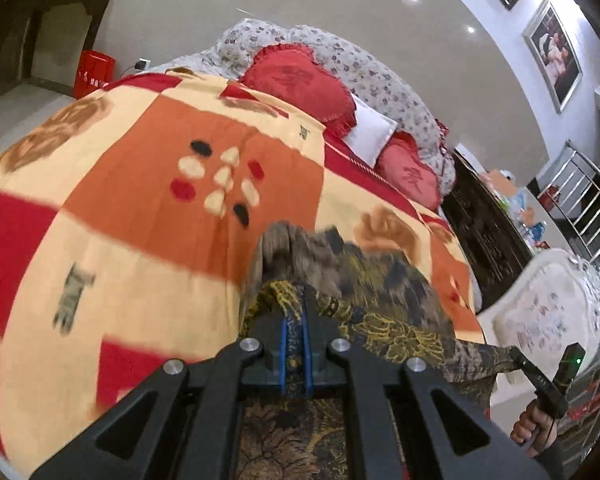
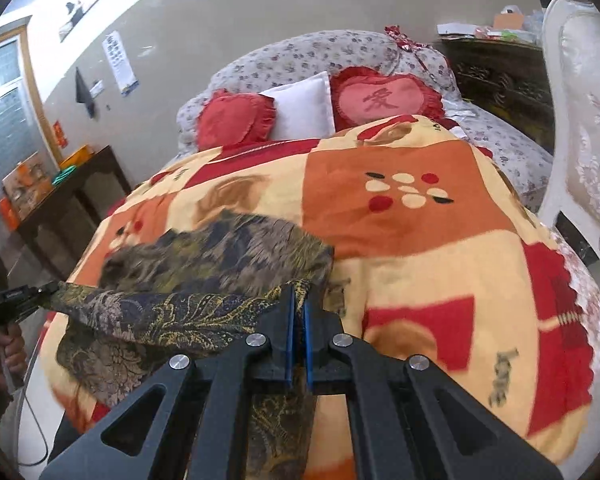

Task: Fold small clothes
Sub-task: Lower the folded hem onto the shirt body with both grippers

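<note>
**Both corners pinched, garment stretched over the bed**

Left gripper (image 1: pixel 295 320) jaws are clamped on the paisley-print garment (image 2: pixel 204 264); right gripper (image 2: pixel 298 312) pinches the other corner. It hangs taut above the patterned blanket (image 2: pixel 420 240). Best now: keep tension even, lower together, lay flat.

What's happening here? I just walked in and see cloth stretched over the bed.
A person is folding a dark patterned garment on a bed covered by an orange, red and cream blanket. The left gripper and the right gripper are each shut on an edge of it, holding that edge taut between them while the rest lies on the blanket. Motion blur suggests the cloth is moving. The fold isn't finished yet.
</note>
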